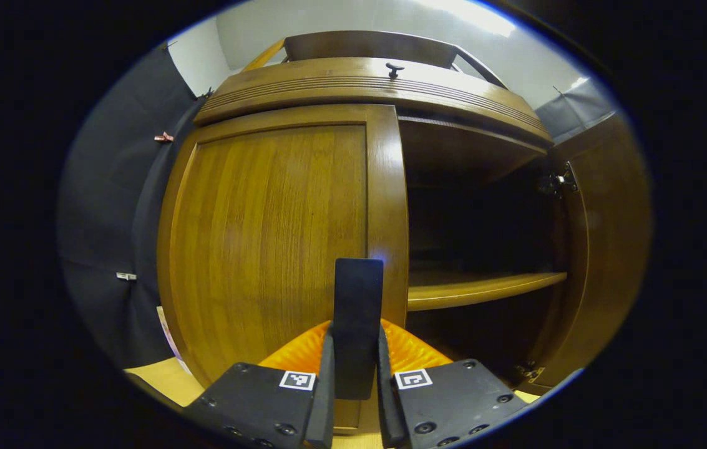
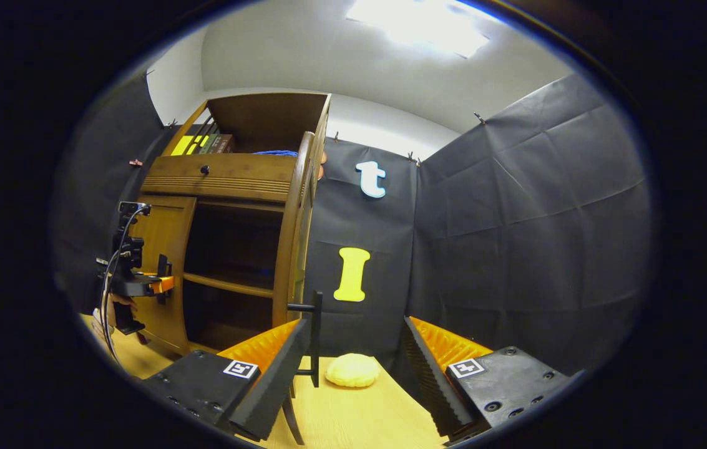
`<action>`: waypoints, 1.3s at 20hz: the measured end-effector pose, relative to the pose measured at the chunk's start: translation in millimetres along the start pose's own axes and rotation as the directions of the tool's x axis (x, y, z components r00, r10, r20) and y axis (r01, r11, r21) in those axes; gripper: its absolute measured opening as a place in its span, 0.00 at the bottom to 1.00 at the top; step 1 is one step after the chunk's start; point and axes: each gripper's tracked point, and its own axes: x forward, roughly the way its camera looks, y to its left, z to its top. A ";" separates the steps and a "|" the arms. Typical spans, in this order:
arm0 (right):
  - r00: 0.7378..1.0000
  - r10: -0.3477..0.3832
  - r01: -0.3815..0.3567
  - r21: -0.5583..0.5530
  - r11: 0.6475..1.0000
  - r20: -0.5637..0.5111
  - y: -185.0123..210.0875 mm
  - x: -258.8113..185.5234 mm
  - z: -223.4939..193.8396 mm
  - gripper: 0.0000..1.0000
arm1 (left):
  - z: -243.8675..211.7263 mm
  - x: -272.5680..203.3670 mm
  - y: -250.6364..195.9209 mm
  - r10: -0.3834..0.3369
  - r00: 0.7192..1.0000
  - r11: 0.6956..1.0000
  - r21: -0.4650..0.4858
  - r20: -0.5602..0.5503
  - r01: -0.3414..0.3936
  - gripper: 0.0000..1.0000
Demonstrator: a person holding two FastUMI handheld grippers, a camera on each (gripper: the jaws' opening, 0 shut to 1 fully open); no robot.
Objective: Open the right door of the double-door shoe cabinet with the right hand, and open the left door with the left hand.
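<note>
Since lines were wanted, they ran as follows.
Step in hand: the right door stood swung wide, so the right-hand half looked done; the left door was the one in work and was at most barely started.
Left tongs: closed on the left door handle, a dark upright bar held between both fingers, directly ahead of them and against the door's inner edge.
Right tongs: spread apart and holding nothing; the right door's edge and its handle stood just ahead of the left finger.
Shoe cabinet: right bay open beyond the left tongs, a shelf showing inside.
Next move: judged a steady pull back and outward along the door's arc, grip kept firm.
Desk: a pale round lump lay between the right tongs' fingers, farther off.
</note>
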 end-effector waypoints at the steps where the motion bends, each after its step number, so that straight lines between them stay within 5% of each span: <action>1: 1.000 -0.002 0.002 0.007 1.000 0.004 0.7 -2.3 2.7 0.95 | 0.7 -2.2 0.3 -0.010 1.000 1.000 -0.005 -0.001 0.010 0.32; 13: 0.999 0.050 -0.050 0.016 0.999 0.009 59.0 -25.3 20.8 0.95 | 8.9 -81.3 19.5 -0.169 0.985 0.985 -0.039 -0.037 0.168 0.30; 26: 0.983 0.180 -0.180 -0.010 0.984 -0.038 144.6 -33.6 3.7 0.95 | 19.7 -141.0 55.1 -0.213 0.977 0.976 -0.043 -0.026 0.212 0.31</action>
